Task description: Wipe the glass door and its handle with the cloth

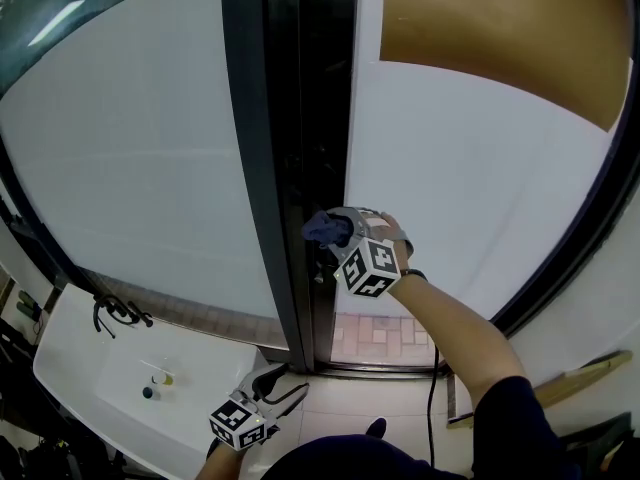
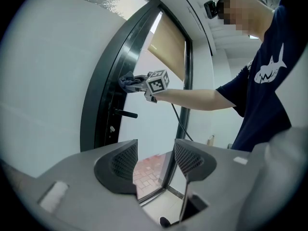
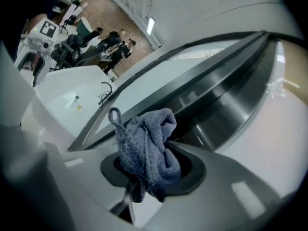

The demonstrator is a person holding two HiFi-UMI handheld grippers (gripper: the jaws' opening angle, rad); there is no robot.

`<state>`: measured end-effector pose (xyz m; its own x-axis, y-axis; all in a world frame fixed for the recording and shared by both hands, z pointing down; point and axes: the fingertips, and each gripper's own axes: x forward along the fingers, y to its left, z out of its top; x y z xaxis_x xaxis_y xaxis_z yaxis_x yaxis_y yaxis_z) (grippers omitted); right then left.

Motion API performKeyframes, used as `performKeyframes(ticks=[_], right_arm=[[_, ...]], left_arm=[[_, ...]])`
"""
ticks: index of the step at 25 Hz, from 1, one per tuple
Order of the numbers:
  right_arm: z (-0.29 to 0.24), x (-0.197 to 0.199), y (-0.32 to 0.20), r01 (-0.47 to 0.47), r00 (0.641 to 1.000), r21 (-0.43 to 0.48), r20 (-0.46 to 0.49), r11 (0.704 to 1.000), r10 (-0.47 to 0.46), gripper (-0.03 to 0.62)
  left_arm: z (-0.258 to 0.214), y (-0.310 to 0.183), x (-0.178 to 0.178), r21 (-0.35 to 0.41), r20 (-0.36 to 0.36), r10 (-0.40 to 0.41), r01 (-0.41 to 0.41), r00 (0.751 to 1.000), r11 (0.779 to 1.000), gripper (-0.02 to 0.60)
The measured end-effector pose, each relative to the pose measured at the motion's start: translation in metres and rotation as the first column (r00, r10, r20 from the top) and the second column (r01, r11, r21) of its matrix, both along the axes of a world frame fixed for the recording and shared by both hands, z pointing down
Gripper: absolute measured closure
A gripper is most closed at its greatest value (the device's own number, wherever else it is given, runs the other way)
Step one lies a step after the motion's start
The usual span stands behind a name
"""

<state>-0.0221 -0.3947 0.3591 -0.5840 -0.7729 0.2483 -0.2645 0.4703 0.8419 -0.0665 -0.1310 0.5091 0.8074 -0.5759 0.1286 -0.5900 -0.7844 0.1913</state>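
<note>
Now the right gripper [image 1: 345,236] is squeezed tight on the blue cloth [image 1: 320,228]. The cloth sits bunched against the dark side edge of the glass door [image 1: 150,158], about halfway up. The handle [image 2: 126,113] sticks out from that same edge, a bit lower than the cloth. The left gripper [image 2: 155,163] hangs low near the bottom of the door, with its jaws apart and nothing in them. I think the job in hand is rubbing this edge and then the handle. To do it well, push the soft cloth flat on the door, not the hard jaws, and slide down slowly. At the handle, wrap the cloth around it and rub along it. Hold tight so the cloth does not fall.
</note>
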Motion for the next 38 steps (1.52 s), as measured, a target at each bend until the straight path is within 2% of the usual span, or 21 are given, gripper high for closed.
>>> performKeyframes(ticks=[5,11,13,18,26,33,38], right_arm=[[0.005,-0.016,-0.015,0.045,0.983,0.156,-0.181,0.987,-0.016,0.461],[0.024,-0.01,-0.015,0.088,0.935,0.248,-0.354,0.965,0.005,0.465],[0.028,-0.001,-0.015,0.091,0.924,0.256,-0.382,0.962,0.014,0.465],[0.032,0.035,-0.015,0.045,0.91,0.25,-0.411,0.967,0.064,0.465],[0.031,0.111,-0.015,-0.056,0.913,0.238,-0.38,0.97,0.147,0.465],[0.033,0.19,-0.005,-0.168,0.893,0.233,-0.375,0.958,0.248,0.465],[0.033,0.246,0.001,-0.266,0.872,0.227,-0.357,0.937,0.334,0.465]], left_arm=[[0.002,0.002,-0.005,-0.009,0.003,-0.021,0.021,1.0,1.0,0.345],[0.003,0.004,-0.007,-0.014,0.007,-0.024,0.024,1.0,1.0,0.345],[0.0,0.004,-0.005,-0.011,0.008,-0.023,0.023,1.0,1.0,0.345],[0.004,0.007,0.0,-0.011,0.01,-0.002,0.002,1.0,1.0,0.345],[0.001,0.01,0.015,-0.005,0.012,0.038,-0.038,0.999,0.999,0.345],[0.003,0.011,0.026,-0.01,0.018,0.075,-0.075,0.997,0.997,0.345],[0.002,0.011,0.034,-0.002,0.012,0.103,-0.103,0.995,0.995,0.345]])
